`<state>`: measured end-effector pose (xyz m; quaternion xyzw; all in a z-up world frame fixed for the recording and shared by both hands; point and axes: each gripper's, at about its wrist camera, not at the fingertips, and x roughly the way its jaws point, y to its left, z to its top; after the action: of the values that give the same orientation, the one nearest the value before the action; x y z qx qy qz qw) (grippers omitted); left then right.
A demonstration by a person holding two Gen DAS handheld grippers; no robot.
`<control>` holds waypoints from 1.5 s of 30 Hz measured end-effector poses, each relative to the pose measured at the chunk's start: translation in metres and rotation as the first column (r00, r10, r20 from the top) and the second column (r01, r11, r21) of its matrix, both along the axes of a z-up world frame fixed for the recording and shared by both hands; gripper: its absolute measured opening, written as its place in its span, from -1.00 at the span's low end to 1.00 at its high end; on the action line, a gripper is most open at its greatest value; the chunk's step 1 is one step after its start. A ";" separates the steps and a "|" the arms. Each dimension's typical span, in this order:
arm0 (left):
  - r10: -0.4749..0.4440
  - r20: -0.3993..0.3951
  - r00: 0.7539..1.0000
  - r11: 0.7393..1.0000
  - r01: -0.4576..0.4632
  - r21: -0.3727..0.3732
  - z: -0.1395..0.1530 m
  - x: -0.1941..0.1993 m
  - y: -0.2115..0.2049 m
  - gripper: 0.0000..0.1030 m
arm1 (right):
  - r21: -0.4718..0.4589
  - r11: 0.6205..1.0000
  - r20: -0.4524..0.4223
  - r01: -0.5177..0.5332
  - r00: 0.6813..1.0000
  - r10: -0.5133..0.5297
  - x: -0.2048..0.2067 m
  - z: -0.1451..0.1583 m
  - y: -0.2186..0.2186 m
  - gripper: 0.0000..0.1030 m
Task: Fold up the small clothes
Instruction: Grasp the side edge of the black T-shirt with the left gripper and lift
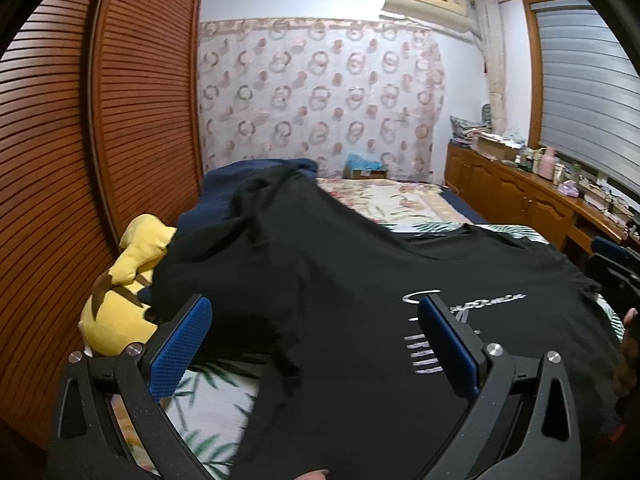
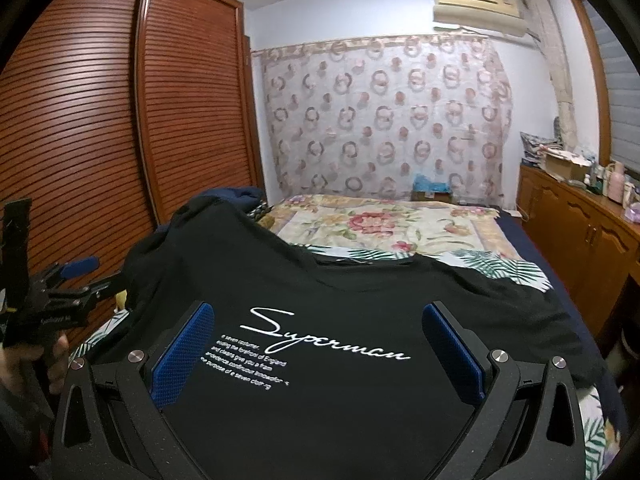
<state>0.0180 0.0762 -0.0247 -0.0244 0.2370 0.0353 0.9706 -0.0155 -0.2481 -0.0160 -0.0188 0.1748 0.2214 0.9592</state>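
Black T-shirt point(image 2: 328, 360) lies spread on the bed point(image 2: 384, 224), printed side up, collar toward the far wall, its left sleeve region draped over a navy bundle point(image 1: 240, 184) beside a yellow plush toy point(image 1: 120, 304). No fold is visible; by this evidence the task stands at the start, with sleeve folds and body folds all outstanding. Right hand-held gripper point(image 2: 318, 350) hovers above the chest print with blue pads set wide and nothing between them. Left hand-held gripper point(image 1: 316, 344) sits over the shirt's left portion, equally wide and empty. Contact with the cloth cannot be confirmed.
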 end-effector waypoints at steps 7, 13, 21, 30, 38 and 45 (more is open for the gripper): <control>0.000 -0.008 1.000 1.000 0.000 -0.016 -0.001 0.006 0.038 1.00 | -0.034 0.995 -0.046 -0.089 0.995 0.088 0.027 -0.004 0.005 1.00; 0.002 -0.008 1.000 1.000 -0.002 -0.013 0.002 0.018 0.069 0.92 | -0.069 0.986 -0.101 -0.149 0.985 0.141 0.046 -0.005 0.004 1.00; 0.012 -0.062 0.998 0.999 -0.014 -0.031 -0.002 0.054 0.105 0.25 | -0.079 0.981 -0.120 -0.178 0.978 0.168 0.055 0.001 -0.004 1.00; 0.005 -0.133 0.991 0.998 0.003 0.056 -0.024 0.086 0.113 0.13 | -0.065 0.982 -0.121 -0.179 0.978 0.170 0.046 -0.005 0.006 1.00; -0.037 -0.159 0.987 0.999 0.037 -0.003 -0.030 0.093 0.128 -0.52 | -0.046 0.984 -0.131 -0.172 0.977 0.165 0.047 -0.009 0.005 1.00; -0.059 -0.089 0.994 0.998 0.060 0.010 -0.009 0.078 0.119 -0.92 | -0.030 0.987 -0.135 -0.160 0.979 0.155 0.047 -0.012 0.001 1.00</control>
<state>0.0960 0.1952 -0.0337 -0.0098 0.2802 0.0090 0.9598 0.0318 -0.2474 -0.0276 -0.0374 0.2403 0.2937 0.9244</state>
